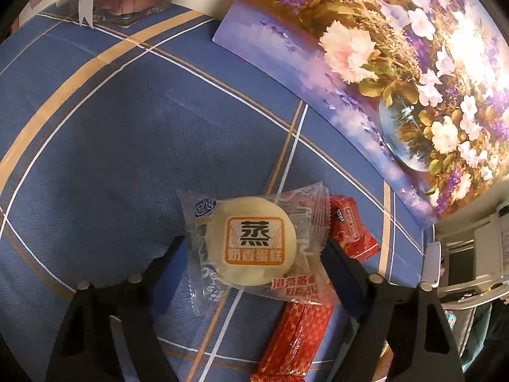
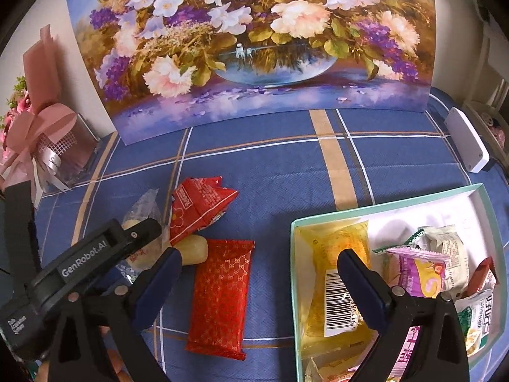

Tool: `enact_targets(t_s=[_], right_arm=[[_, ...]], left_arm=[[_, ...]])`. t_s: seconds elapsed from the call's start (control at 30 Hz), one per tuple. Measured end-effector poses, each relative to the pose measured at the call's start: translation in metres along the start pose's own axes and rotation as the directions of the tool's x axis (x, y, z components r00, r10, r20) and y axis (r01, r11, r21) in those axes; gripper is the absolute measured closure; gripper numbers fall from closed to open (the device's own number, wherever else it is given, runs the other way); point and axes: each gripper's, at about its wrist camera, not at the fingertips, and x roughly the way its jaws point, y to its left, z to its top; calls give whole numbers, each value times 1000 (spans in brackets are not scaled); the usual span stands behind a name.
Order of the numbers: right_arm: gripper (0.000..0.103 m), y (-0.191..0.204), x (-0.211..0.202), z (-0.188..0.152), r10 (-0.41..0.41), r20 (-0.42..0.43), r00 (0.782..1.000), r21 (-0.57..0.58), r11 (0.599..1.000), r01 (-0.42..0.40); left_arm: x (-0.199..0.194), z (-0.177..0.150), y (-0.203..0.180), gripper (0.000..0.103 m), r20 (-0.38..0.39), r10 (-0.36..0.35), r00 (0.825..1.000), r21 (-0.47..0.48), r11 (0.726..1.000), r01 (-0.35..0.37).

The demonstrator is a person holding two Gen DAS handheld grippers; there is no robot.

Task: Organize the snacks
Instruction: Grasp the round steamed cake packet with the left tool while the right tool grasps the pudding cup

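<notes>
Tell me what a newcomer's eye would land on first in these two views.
First, the big flower painting propped at the back of the blue plaid tablecloth. Next, the round steamed cake in clear wrap, sitting between the fingers of the left tool, with red snack packets beside it. To the right, a teal-rimmed box already holds a jumble of snacks, under the open right tool.
</notes>
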Motion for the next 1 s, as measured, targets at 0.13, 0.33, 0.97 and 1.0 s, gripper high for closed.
enact_targets(t_s=[0.13, 0.33, 0.97, 1.0], right_arm=[[8, 6, -2, 0, 5, 11, 1000, -14, 1000, -5], [18, 24, 1, -1, 40, 9, 999, -48, 998, -39], [46, 68, 39, -7, 77, -29, 997, -123, 989, -80], [47, 68, 40, -7, 77, -31, 997, -124, 989, -80]], left_arm=[[-2, 0, 4, 30, -15, 10, 1000, -11, 1000, -10], [-14, 2, 12, 32, -2, 95, 995, -6, 995, -95], [-22, 15, 42, 32, 21, 161, 987, -39, 986, -160], [-21, 13, 40, 32, 19, 159, 987, -38, 987, -158]])
